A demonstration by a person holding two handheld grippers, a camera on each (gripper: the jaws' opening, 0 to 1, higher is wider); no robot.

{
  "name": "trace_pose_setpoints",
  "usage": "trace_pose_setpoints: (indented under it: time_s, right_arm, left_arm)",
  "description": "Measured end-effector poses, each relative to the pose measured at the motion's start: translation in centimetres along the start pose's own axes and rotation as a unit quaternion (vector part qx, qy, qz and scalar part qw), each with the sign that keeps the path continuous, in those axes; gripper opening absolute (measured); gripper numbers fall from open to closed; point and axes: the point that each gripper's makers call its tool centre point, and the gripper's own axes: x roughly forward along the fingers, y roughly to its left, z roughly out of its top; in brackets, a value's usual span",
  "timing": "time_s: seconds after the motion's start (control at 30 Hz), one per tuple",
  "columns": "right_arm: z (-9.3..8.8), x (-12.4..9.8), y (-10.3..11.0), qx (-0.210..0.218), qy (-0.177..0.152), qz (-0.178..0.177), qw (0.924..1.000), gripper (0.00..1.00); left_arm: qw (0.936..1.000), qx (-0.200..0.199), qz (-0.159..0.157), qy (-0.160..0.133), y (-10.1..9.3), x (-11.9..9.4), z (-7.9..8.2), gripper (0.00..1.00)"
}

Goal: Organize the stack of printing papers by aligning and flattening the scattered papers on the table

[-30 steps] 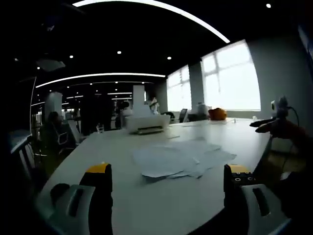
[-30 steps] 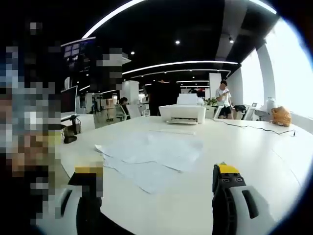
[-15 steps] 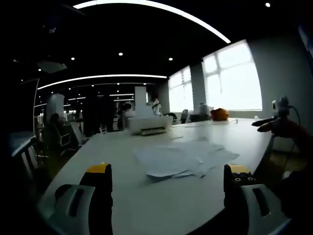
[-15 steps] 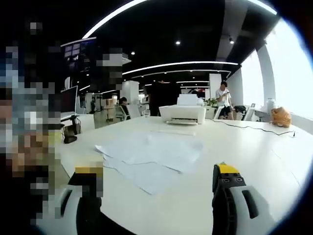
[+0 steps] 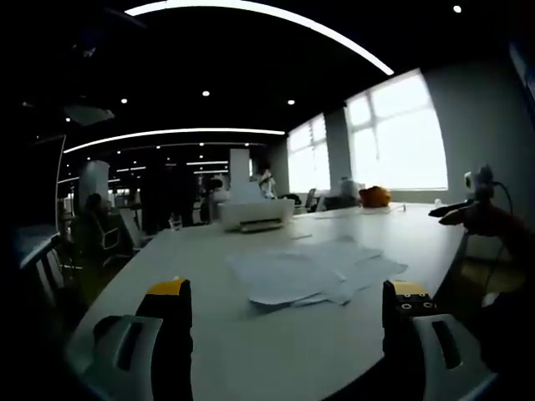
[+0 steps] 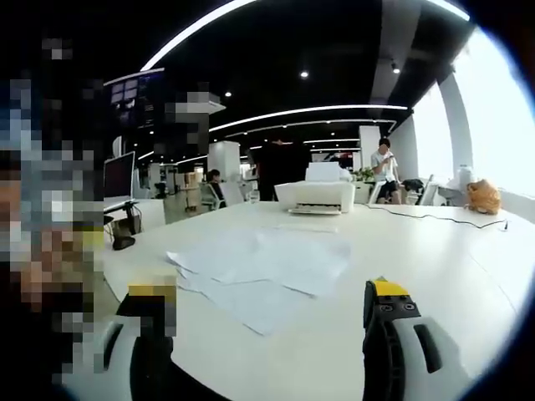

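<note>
A loose spread of white printing papers is lying flat on the long white table, ahead of the left gripper and slightly toward its right jaw. The sheets are overlapping at skewed angles, their corners fanning out in different directions and their edges not lining up. In the right gripper view the same scattered papers are lying ahead of the right gripper, reaching closer to its left jaw, with one sheet's corner pointing back toward the gripper.

Both grippers are hovering above the near end of the table with their black, yellow-tipped jaws spread wide apart and nothing between them, well short of the papers.

Beyond the papers, a white desktop printer is sitting on the table; in the right gripper view the printer is standing straight ahead, past the far edge of the sheets. An orange object is resting near the far right part of the table by the bright windows. The room is a dim open office with curved ceiling light strips glowing overhead, and a person in a white top is standing behind the printer.
</note>
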Motion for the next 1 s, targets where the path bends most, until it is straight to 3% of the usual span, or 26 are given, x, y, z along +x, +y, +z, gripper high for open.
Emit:
trace_pose_setpoints:
  time_s: [0.13, 0.2, 0.43, 1.0]
  right_arm:
    - [-0.3, -0.1, -0.3, 0.002, 0.001, -0.004, 1.0, 0.9]
    - [-0.4, -0.1, -0.4, 0.004, 0.006, -0.005, 1.0, 0.9]
    - [0.5, -0.1, 0.1, 0.011, -0.011, 0.002, 0.9999, 0.9]
    - [0.8, 0.0, 0.2, 0.003, -0.011, 0.002, 0.9999, 0.9]
  left_arm:
    - [0.9998, 0.015, 0.008, 0.005, 0.3, 0.0, -0.2, 0.97]
    - [0.9987, 0.046, 0.022, 0.009, 0.7, 0.0, -0.5, 0.97]
    - [0.9997, 0.025, 0.01, 0.003, 0.2, 0.0, -0.3, 0.97]
    - [0.9997, 0.024, 0.003, -0.004, -0.2, -0.1, 0.3, 0.97]
